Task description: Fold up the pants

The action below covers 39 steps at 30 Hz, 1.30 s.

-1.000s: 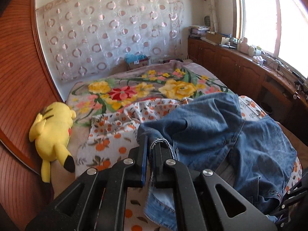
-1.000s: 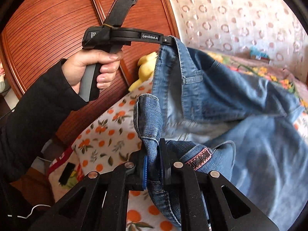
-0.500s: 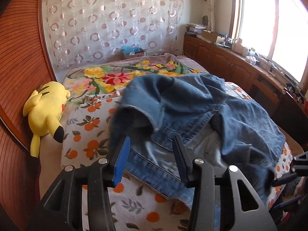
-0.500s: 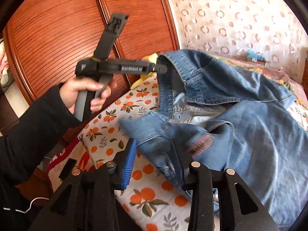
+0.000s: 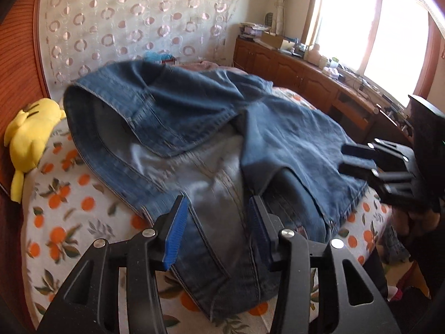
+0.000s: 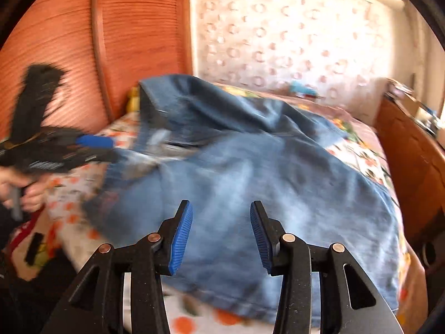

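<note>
Bed [image 5: 58,211]: covered by a sheet printed with oranges and leaves; a floral blanket [image 6: 361,150] is seen farther back on it in the right wrist view.

Wardrobe [image 6: 133,44]: ribbed red-brown wood, stood along the left side of the bed.

Curtain [image 5: 133,19]: pale, ring-patterned, hung behind the head of the bed.

Cabinets [image 5: 300,75]: low wooden run under the bright window, top cluttered with small items too small to be told apart.

Jeans [image 5: 200,128]: blue denim, laid in a loose heap across the middle of the bed, not flat. The waistband is turned toward the left side and stands open, so the paler inside is shown. One hem is seen at the near right edge of the bed. Much of the cloth is blurred in the right wrist view [image 6: 264,183].

Plush [image 5: 30,133]: yellow, lying at the left bed edge against the wardrobe, just beside the jeans' waistband, not clearly touching.

Left tongs [image 5: 217,222]: spread open above the near part of the jeans, nothing held between the blue pads. Seen again, blurred, at the left in the right wrist view [image 6: 94,147], held by a hand [image 6: 25,192].

Right tongs [image 6: 221,228]: spread open over the denim, nothing gripped. Also seen at the right edge of the left wrist view [image 5: 358,161], near the hem.
</note>
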{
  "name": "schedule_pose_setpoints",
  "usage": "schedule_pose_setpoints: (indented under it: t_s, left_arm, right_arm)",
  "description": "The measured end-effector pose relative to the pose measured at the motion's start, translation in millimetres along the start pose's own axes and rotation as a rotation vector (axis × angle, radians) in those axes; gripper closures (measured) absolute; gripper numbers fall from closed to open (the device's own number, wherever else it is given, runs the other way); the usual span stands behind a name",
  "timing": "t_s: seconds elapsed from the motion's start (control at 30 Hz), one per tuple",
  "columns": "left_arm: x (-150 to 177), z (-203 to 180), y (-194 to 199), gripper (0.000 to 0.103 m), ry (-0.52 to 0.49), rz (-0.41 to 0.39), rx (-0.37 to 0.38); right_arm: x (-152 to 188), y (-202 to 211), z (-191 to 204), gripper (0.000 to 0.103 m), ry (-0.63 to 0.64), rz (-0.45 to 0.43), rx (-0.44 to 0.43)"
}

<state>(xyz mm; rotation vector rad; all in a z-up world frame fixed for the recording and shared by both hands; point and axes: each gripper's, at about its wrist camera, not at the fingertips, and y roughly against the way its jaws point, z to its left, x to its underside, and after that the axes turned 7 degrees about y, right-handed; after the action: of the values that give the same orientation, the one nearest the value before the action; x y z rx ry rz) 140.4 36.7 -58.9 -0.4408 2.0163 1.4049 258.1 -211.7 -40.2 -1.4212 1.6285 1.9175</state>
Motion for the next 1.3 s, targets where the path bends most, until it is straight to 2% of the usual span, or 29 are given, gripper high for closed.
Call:
schedule_pose_setpoints:
  t_s: [0.27,0.4,0.57,0.6,0.63,0.67,0.7,0.73,0.8,1.0,1.1,1.2,1.3]
  left_arm:
    - [30.7,-11.9,-4.9,0.056,0.026,0.018,0.058]
    - [37.8,-14.3,-11.9,0.056,0.028,0.052,0.066]
    - [47.9,-14.8,-23.0,0.057,0.034,0.089,0.064]
    - [50.1,-16.9,-23.0,0.065,0.026,0.089,0.066]
    - [51.8,-19.4,-22.6,0.076,0.013,0.089,0.062]
    - [54.1,-23.0,-21.9,0.080,-0.001,0.088,0.051]
    - [56.5,-26.0,-20.5,0.087,-0.008,0.085,0.048]
    - [58.2,-27.4,-18.2,0.092,-0.004,0.085,0.061]
    - [59.2,-29.3,-8.9,0.095,0.012,0.074,0.073]
    - [64.6,-35.1,36.2,0.095,0.027,0.034,0.102]
    - [69.4,-33.2,35.5,0.090,0.015,0.045,0.064]
    - [70.5,-27.9,33.8,0.089,0.025,0.048,0.063]
    - [62.4,-27.0,32.5,0.079,0.046,0.037,0.046]
  right_arm:
    - [10.1,-47.6,-23.4,0.058,-0.095,0.059,0.037]
    - [17.7,-58.3,-25.1,0.058,-0.101,0.098,0.053]
    - [17.1,-52.6,-24.3,0.058,-0.130,0.087,0.052]
    - [20.0,-46.3,-29.6,0.058,-0.136,0.085,0.048]
    - [21.2,-46.4,-29.5,0.058,-0.141,0.082,0.051]
    - [21.2,-41.9,-28.8,0.058,-0.147,0.079,0.056]
    - [21.3,-39.1,-32.0,0.058,-0.153,0.076,0.058]
    - [23.0,-34.2,-33.6,0.058,-0.158,0.074,0.057]
    - [23.3,-32.5,-36.4,0.058,-0.172,0.071,0.058]
    - [25.3,-32.6,-42.5,0.058,-0.182,0.064,0.070]
    - [26.7,-34.4,-43.0,0.058,-0.179,0.065,0.073]
    - [26.7,-36.1,-44.3,0.058,-0.179,0.069,0.072]
    - [25.4,-38.7,-43.8,0.058,-0.180,0.077,0.063]
